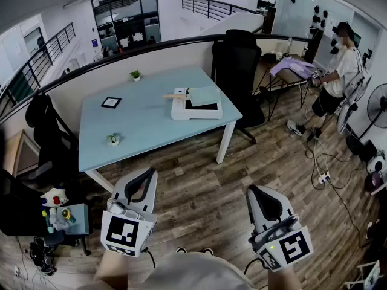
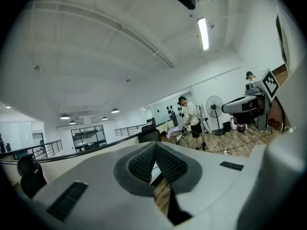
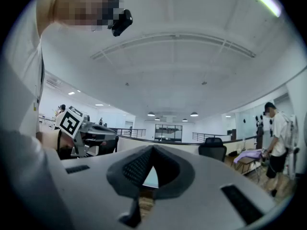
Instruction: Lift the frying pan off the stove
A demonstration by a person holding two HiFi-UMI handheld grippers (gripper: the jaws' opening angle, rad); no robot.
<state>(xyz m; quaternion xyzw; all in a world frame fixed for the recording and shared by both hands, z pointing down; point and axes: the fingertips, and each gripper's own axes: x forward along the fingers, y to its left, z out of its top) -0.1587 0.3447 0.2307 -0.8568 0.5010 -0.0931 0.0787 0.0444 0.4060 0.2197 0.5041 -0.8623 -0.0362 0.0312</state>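
Note:
A white stove (image 1: 195, 106) with a black top lies on the far right part of the light blue table (image 1: 151, 119). A pale flat piece (image 1: 204, 95) and a wooden handle-like stick (image 1: 174, 95) rest on its back edge; I cannot make out a frying pan. Both grippers are held low near my body, well short of the table. The left gripper (image 1: 147, 173) (image 2: 154, 145) is shut with nothing between its jaws. Beside it, the right gripper (image 1: 253, 190) (image 3: 152, 148) is shut and empty too.
Two small potted plants (image 1: 135, 75) (image 1: 113, 139) and a black square frame (image 1: 110, 102) sit on the table. Black office chairs (image 1: 237, 71) (image 1: 45, 132) flank it. A person (image 1: 335, 77) stands at the right by a desk, near a fan (image 1: 378, 107) and floor cables (image 1: 323, 177). A small cluttered side table (image 1: 63, 217) is at lower left.

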